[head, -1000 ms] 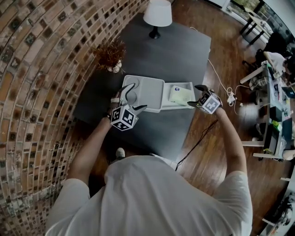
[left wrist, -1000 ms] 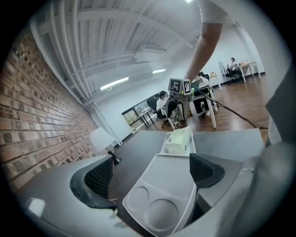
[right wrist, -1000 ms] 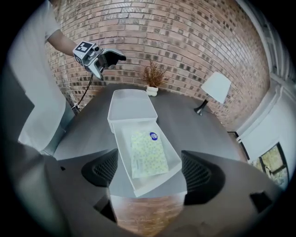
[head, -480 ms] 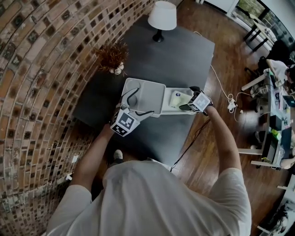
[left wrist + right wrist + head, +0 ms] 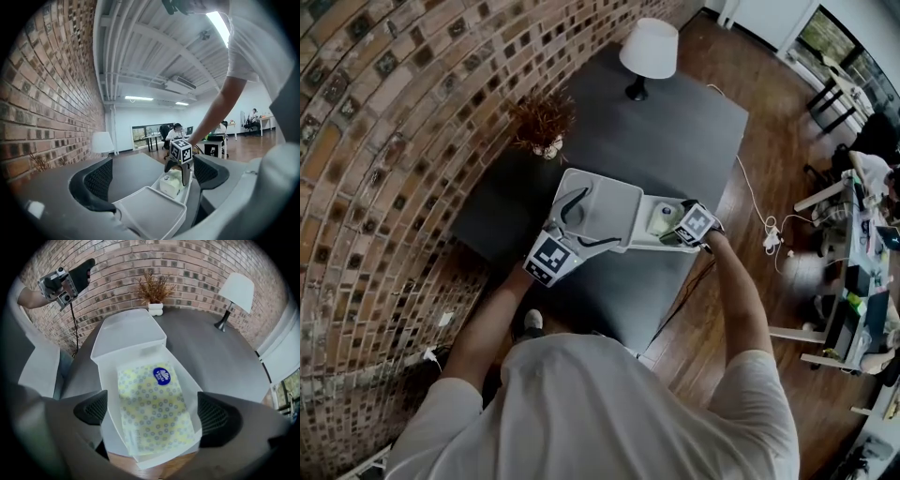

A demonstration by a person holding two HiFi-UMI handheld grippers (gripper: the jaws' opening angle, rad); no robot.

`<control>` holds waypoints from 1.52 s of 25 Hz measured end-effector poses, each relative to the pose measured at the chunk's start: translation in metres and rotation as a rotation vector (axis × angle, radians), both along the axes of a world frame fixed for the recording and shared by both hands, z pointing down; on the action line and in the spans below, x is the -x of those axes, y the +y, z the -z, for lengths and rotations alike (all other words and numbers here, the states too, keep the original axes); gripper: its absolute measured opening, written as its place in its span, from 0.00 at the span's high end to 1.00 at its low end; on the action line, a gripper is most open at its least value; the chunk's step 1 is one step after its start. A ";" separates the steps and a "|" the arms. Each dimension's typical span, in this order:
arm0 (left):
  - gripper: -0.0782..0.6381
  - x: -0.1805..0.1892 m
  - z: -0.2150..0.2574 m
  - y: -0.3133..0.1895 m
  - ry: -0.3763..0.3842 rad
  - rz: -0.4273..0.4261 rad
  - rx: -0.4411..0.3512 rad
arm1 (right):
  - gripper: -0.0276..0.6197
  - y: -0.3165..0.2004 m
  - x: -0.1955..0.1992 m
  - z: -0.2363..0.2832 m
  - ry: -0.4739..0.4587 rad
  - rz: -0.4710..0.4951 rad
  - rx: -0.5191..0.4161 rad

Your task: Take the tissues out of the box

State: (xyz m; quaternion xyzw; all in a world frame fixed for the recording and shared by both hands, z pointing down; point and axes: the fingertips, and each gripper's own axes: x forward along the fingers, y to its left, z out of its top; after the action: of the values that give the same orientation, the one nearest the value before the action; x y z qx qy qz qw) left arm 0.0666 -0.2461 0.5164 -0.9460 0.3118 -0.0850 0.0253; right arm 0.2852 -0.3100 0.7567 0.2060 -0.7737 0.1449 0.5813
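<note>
left gripper (image 5: pixel 154 177): my jaws opening wide, white plastic lid (image 5: pixel 150 213) between, ungripped
right gripper (image 5: pixel 157 411): my jaws wide apart astride yellow patterned tissue pack (image 5: pixel 154 394), no grip
white plastic box (image 5: pixel 108 390): open, pack inside

We count one dark table (image 5: pixel 675 131), one white box (image 5: pixel 108 394) with one open lid (image 5: pixel 129 333), and one tissue pack (image 5: pixel 154 413) inside the box. One lamp (image 5: pixel 649 52) and one potted dried plant (image 5: pixel 544 122) stand on the table. Far off in the left gripper view we make out two seated people (image 5: pixel 177 132), possibly more; they are too small to be sure.
</note>
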 end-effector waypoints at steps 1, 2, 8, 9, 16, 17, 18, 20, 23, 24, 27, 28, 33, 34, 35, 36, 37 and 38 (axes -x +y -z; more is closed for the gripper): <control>0.13 0.000 0.003 0.001 0.016 0.003 0.002 | 0.02 0.000 0.003 -0.003 -0.005 -0.011 0.012; 0.13 0.000 0.006 0.001 0.032 0.006 0.003 | 0.01 0.000 0.005 -0.006 -0.012 -0.024 0.023; 0.13 -0.006 0.026 0.002 0.113 0.036 0.002 | 0.02 -0.005 0.005 -0.019 0.053 0.006 0.005; 0.13 -0.008 0.028 0.002 0.121 0.042 0.002 | 0.02 -0.007 0.005 -0.021 0.064 0.008 -0.005; 0.13 -0.008 0.040 0.005 0.166 0.060 0.003 | 0.08 0.023 0.019 -0.049 0.103 -0.071 0.066; 0.13 -0.007 0.040 0.006 0.165 0.054 0.001 | 0.10 0.020 0.020 -0.049 0.102 -0.078 0.048; 0.13 -0.007 0.041 0.007 0.165 0.050 0.000 | 0.11 0.006 0.017 -0.043 0.123 -0.068 -0.018; 0.13 -0.005 0.041 0.008 0.166 0.049 0.001 | 0.14 -0.010 0.012 -0.033 0.157 -0.013 -0.101; 0.13 -0.002 0.043 0.011 0.167 0.049 0.007 | 0.17 -0.005 0.006 -0.028 0.144 0.006 -0.088; 0.13 -0.001 0.044 0.012 0.167 0.050 0.006 | 0.17 -0.003 0.007 -0.026 0.118 -0.015 -0.086; 0.13 0.002 0.049 0.013 0.169 0.052 -0.001 | 0.17 -0.002 0.003 -0.014 0.042 -0.131 -0.099; 0.13 0.004 0.050 0.013 0.169 0.054 -0.001 | 0.17 -0.004 0.002 -0.003 0.011 -0.174 -0.128; 0.13 0.016 0.048 0.013 0.181 0.072 -0.003 | 0.18 0.003 0.021 0.072 -0.240 -0.341 -0.276; 0.13 0.018 0.047 0.013 0.183 0.073 -0.001 | 0.18 0.005 0.023 0.081 -0.273 -0.364 -0.301; 0.13 0.019 0.046 0.013 0.185 0.075 0.001 | 0.18 0.007 0.025 0.087 -0.299 -0.383 -0.322; 0.14 0.020 0.045 0.014 0.185 0.075 0.002 | 0.18 0.010 0.025 0.088 -0.318 -0.399 -0.340; 0.14 0.021 0.045 0.015 0.184 0.075 0.002 | 0.18 0.013 0.025 0.087 -0.332 -0.413 -0.354; 0.14 0.022 0.044 0.016 0.182 0.074 0.000 | 0.18 0.017 0.025 0.087 -0.343 -0.426 -0.370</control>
State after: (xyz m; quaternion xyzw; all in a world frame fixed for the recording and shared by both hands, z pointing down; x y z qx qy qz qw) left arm 0.0442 -0.2297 0.4727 -0.9376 0.3477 0.0004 -0.0062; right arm 0.2604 -0.2930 0.6692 0.4377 -0.8131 0.1529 0.3520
